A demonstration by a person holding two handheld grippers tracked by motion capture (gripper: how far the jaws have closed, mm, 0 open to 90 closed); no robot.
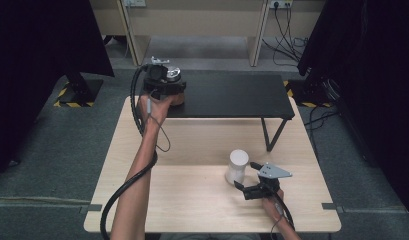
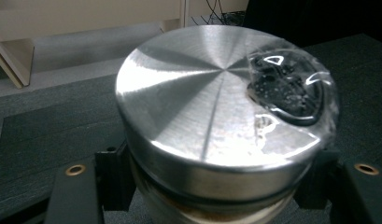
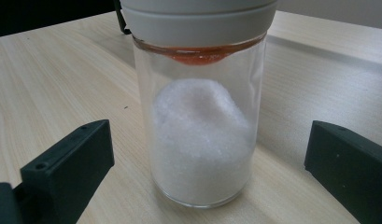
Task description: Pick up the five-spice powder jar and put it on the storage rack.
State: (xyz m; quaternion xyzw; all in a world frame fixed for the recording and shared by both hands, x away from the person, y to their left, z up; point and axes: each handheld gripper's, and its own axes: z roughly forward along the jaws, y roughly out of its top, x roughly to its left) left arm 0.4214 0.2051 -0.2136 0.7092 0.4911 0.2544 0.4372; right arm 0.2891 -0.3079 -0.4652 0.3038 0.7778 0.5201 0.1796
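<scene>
A jar with a brushed metal lid (image 2: 212, 98) sits between the jaws of my left gripper (image 2: 219, 184), which is shut on its sides just under the lid. In the high view this metal-lidded jar (image 1: 174, 76) and the left gripper (image 1: 170, 86) are at the left end of a black raised shelf (image 1: 232, 95). A glass jar (image 3: 202, 140) with a pale lid and an orange seal, holding white powder, stands upright on the wooden table. My right gripper (image 3: 207, 163) is open with a jaw on each side of it, not touching. From above, the right gripper (image 1: 246, 175) is just right of the powder jar (image 1: 237, 165).
The light wooden table (image 1: 192, 200) has free room at left and front. The black shelf stands on thin legs (image 1: 272, 135) across the table's far edge. A cable (image 1: 137, 170) trails along the left forearm. Dark curtains flank both sides, with grey carpet around.
</scene>
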